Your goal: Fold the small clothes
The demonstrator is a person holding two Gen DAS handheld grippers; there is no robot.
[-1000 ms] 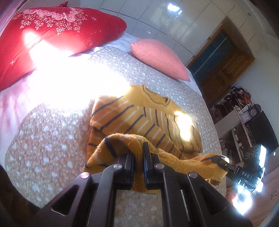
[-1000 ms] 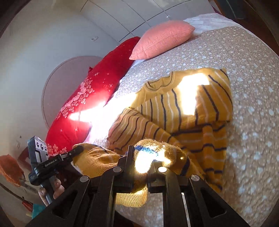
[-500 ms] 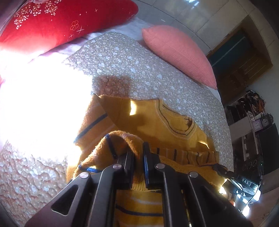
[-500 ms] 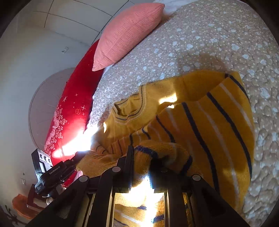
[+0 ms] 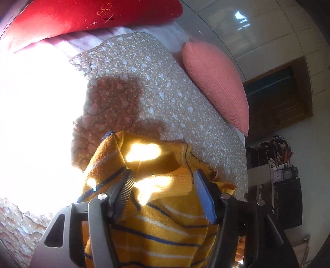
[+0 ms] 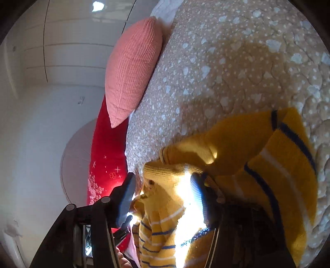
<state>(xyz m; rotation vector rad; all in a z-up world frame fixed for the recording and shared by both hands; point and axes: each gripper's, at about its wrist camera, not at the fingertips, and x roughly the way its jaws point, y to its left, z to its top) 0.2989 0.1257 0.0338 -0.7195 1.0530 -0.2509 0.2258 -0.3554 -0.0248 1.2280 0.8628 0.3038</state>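
A small yellow sweater (image 5: 160, 216) with navy and white stripes lies folded on the bed's quilt; it also shows in the right wrist view (image 6: 257, 165). My left gripper (image 5: 163, 181) is open, its jaws spread over the folded edge near the collar, with cloth lying loose between them. My right gripper (image 6: 163, 183) is open too, its jaws wide over the sweater's other end, cloth loose between them.
The beige heart-print quilt (image 5: 144, 82) covers the bed. A pink cushion (image 5: 216, 86) and a red pillow (image 5: 82, 16) lie at the head; both show in the right wrist view, cushion (image 6: 132, 68) and pillow (image 6: 109, 152). Strong sun glare whitens the left. Shelves stand at the right (image 5: 278, 165).
Both grippers carried the sweater's lower edge forward toward the collar, lowered it, and opened, letting go of the cloth.
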